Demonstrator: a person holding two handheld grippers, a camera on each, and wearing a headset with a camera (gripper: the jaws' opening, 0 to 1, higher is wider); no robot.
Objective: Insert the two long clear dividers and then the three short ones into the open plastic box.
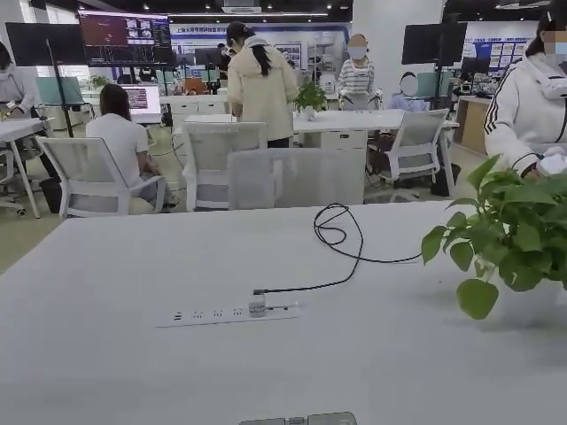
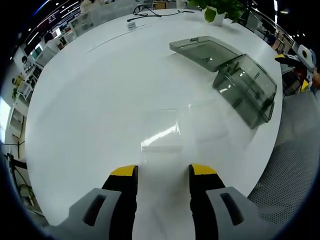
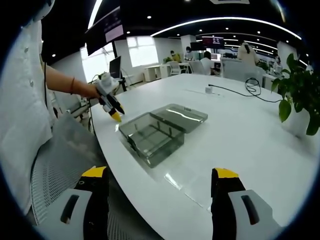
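The smoky clear plastic box [image 2: 245,87] [image 3: 152,137] lies open near the table edge, its lid [image 2: 205,50] [image 3: 180,115] flat beside it. Clear dividers [image 2: 161,132] [image 3: 192,187] lie flat on the white table between the box and my left gripper [image 2: 163,172], which is open above the table and holds nothing. My right gripper [image 3: 160,175] is open wide and empty, off the table's edge and facing the box. It appears as the right gripper [image 2: 300,57] at the right edge of the left gripper view. A hand holds the left gripper [image 3: 112,106] beyond the box.
A potted plant [image 1: 509,235] [image 3: 300,95] stands at the table's right side. A power strip [image 1: 229,312] with a plug and black cable [image 1: 341,243] lies mid-table. A mesh chair [image 3: 65,150] stands by the table edge. Other people, chairs and desks are beyond.
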